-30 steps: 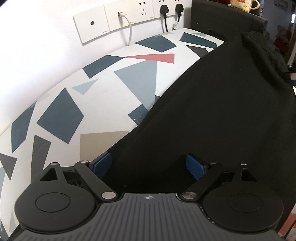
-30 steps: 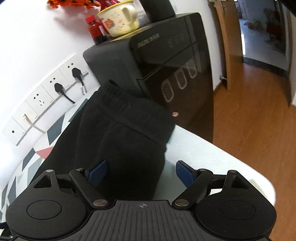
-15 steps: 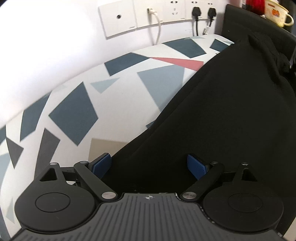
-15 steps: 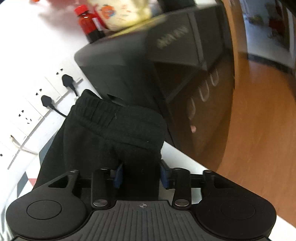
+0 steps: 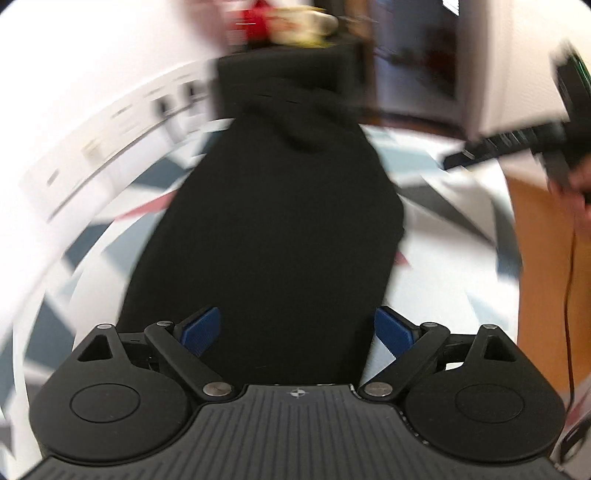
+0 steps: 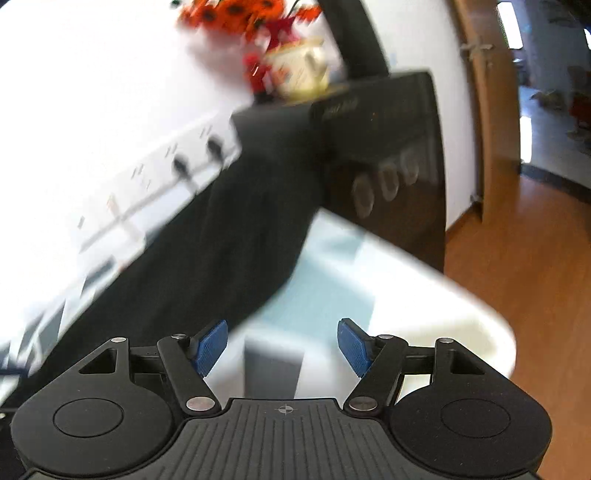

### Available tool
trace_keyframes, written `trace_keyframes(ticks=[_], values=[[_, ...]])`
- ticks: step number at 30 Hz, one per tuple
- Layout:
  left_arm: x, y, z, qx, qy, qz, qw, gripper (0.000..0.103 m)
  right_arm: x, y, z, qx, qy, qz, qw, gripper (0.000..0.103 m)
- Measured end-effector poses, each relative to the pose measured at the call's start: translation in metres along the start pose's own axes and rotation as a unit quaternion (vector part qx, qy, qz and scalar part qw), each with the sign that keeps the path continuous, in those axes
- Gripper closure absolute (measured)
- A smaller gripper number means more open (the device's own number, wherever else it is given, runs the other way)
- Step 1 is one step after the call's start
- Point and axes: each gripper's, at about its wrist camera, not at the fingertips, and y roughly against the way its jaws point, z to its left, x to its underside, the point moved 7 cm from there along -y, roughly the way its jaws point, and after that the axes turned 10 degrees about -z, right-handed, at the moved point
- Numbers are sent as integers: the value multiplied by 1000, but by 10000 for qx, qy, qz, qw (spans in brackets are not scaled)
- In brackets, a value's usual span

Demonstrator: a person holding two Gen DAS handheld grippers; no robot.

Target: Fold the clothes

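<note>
Change, left view: a second ago the black trousers [image 5: 273,221] filled only the right half of the picture beside the patterned table top; now they run straight up the middle, from 6 o'clock to 12 o'clock, and everything is smeared with motion blur.
Change, right view: half a second ago the blue pads pinched a fold of the cloth; now the cloth lies off toward 9 o'clock and the jaws have just been opening again, with nothing between them.
Left gripper [image 5: 297,328]: spread wide, released; the trousers lie under and between the pads, which do not press on them.
Right gripper [image 6: 282,345]: let go, jaws apart over bare table top; in the left view it shows blurred at 2 o'clock, with a hand [image 5: 580,184] behind it.
Trousers: soft, matte black knit, lying long and flat on the table [image 6: 424,295], their far end bunched against the black cabinet [image 6: 388,155].
Table: smooth white top printed with grey, slate-blue and red angular shapes; rounded edge at 3 o'clock in the right view.
Cabinet: glossy dark front with three oval marks; a cream mug [image 6: 301,70] and orange flowers [image 6: 236,13] on top, both blurred.
Room: white wall with a row of sockets [image 6: 184,166] at 10 o'clock, wood floor [image 6: 524,258] and a wooden door frame at 2 o'clock.
</note>
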Motion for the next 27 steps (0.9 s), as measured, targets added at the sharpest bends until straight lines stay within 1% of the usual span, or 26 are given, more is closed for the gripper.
trace_keyframes(ticks=[3, 4, 5, 6, 7, 8, 10, 12, 15, 18, 20, 23, 25, 27], values=[[2, -23, -21, 106, -397, 212, 9989, 10, 22, 2, 14, -138, 29, 199, 9997, 45], [1, -29, -23, 23, -505, 261, 9984, 11, 30, 2, 19, -185, 39, 265, 9995, 45], [-1, -33, -21, -137, -555, 297, 9979, 19, 35, 2, 22, -181, 140, 313, 9992, 45], [-3, -36, -18, -297, -603, 332, 9972, 31, 40, 1, 26, -157, 277, 353, 9989, 45], [-9, -38, -11, -370, -452, 386, 9975, 33, 43, 0, 28, -117, 430, 373, 9983, 45], [-14, -39, -3, -331, -213, 442, 9982, 35, 45, -1, 30, -69, 590, 385, 9975, 45], [-23, -42, 13, -405, 73, 525, 9978, 39, 47, 1, 36, -21, 855, 372, 9956, 45], [-25, -45, 27, -483, 311, 627, 9964, 39, 48, 6, 44, -174, 916, 332, 9951, 45], [-29, -50, 47, -600, 667, 779, 9929, 39, 51, 7, 56, -546, 890, 311, 9941, 46], [-25, -56, 57, -465, 982, 858, 9904, 38, 58, 3, 77, -827, 1096, 312, 9900, 50], [-24, -57, 60, -355, 1073, 837, 9901, 38, 62, 1, 93, -928, 1268, 288, 9872, 51], [-26, -53, 60, -242, 956, 712, 9926, 38, 65, -7, 107, -872, 1218, 240, 9884, 54], [-26, -52, 63, -118, 947, 646, 9933, 38, 68, -20, 108, -692, 896, 312, 9931, 60], [-27, -50, 69, -16, 1037, 578, 9929, 38, 67, -30, 106, -550, 410, 172, 9975, 62]])
